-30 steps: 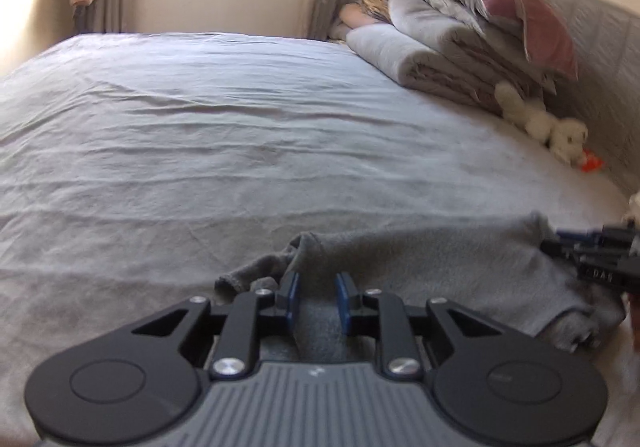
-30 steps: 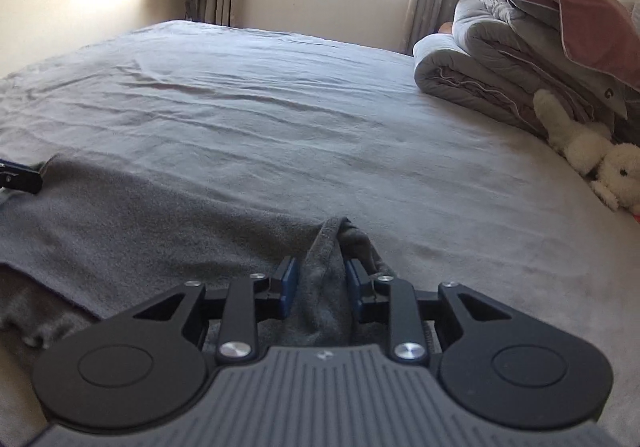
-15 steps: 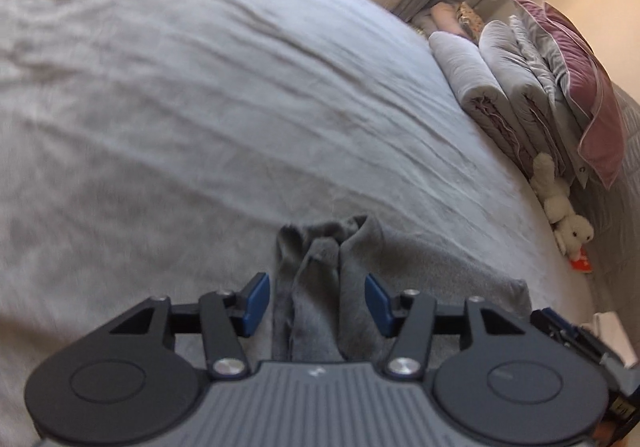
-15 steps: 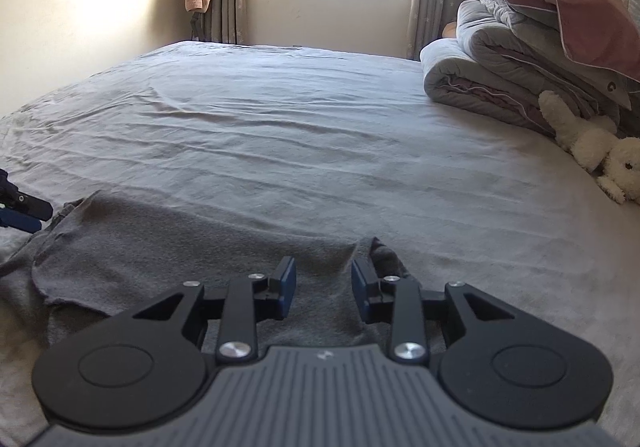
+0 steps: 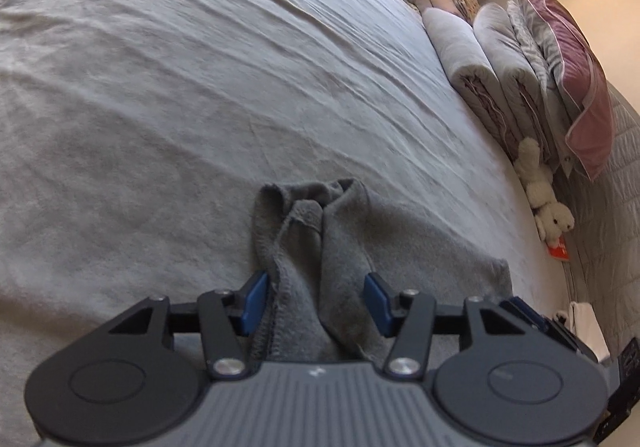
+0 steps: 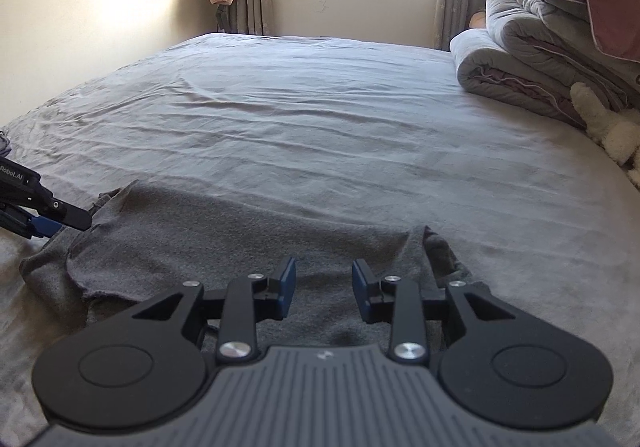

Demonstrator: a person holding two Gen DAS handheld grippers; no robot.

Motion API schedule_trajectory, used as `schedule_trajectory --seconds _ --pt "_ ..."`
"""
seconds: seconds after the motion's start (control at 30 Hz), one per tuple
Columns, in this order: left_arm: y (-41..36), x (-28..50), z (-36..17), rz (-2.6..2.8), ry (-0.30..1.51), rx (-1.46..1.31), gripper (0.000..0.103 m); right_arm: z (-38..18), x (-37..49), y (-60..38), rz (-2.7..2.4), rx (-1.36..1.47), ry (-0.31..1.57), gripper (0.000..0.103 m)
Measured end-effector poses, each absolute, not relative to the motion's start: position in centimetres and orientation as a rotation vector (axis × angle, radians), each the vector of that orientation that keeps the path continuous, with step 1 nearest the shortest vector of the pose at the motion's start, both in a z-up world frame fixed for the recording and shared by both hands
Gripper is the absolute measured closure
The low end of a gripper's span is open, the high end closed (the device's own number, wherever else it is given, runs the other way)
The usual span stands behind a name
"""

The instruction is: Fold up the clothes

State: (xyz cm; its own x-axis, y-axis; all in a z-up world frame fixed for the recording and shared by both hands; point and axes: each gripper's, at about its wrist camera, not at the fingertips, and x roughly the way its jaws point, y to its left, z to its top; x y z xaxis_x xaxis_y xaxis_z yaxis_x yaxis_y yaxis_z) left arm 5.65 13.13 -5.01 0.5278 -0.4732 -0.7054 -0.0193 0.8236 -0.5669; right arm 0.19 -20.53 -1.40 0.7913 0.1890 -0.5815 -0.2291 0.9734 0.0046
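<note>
Nearest, at six o'clock: my left gripper (image 5: 316,301), jaws just opened, apart astride a bunched corner of the soft grey fleece garment (image 5: 320,247); my right gripper (image 6: 324,289), apart above its flat middle. Garment lies on the wrinkled grey bedsheet (image 6: 320,119); limp, light, best pinched at hems. Two o'clock, far: folded grey quilts (image 6: 528,59).

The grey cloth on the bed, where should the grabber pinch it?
Probably the bunched corner of the grey cloth, where the stitched hem stands up in folds. Come from the near side with one of the left gripper fingers on each side. The flat middle gives nothing to pinch.
</note>
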Motion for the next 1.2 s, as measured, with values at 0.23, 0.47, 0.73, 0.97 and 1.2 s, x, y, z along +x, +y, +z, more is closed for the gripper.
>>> schedule_trajectory --seconds 0.23,0.47,0.73,0.97,1.2 --pt "12.6 5.7 -5.0 -0.324 1.008 -0.517 0.056 -1.6 0.5 -19.6 0.237 -0.070 0.625 0.068" --pt "12.7 5.5 -5.0 -0.317 1.007 -0.521 0.061 -1.7 0.8 -18.6 0.260 -0.074 0.629 0.068" --pt "12.7 5.5 -5.1 -0.312 1.008 -0.529 0.062 -1.8 0.8 -18.2 0.274 -0.083 0.635 0.068" --pt "12.5 5.5 -5.2 -0.288 1.016 -0.518 0.086 -1.7 0.6 -18.0 0.310 -0.067 0.641 0.068" --pt "12.4 5.1 -4.3 -0.295 0.988 -0.539 0.091 -1.2 0.1 -16.7 0.407 -0.059 0.638 0.078"
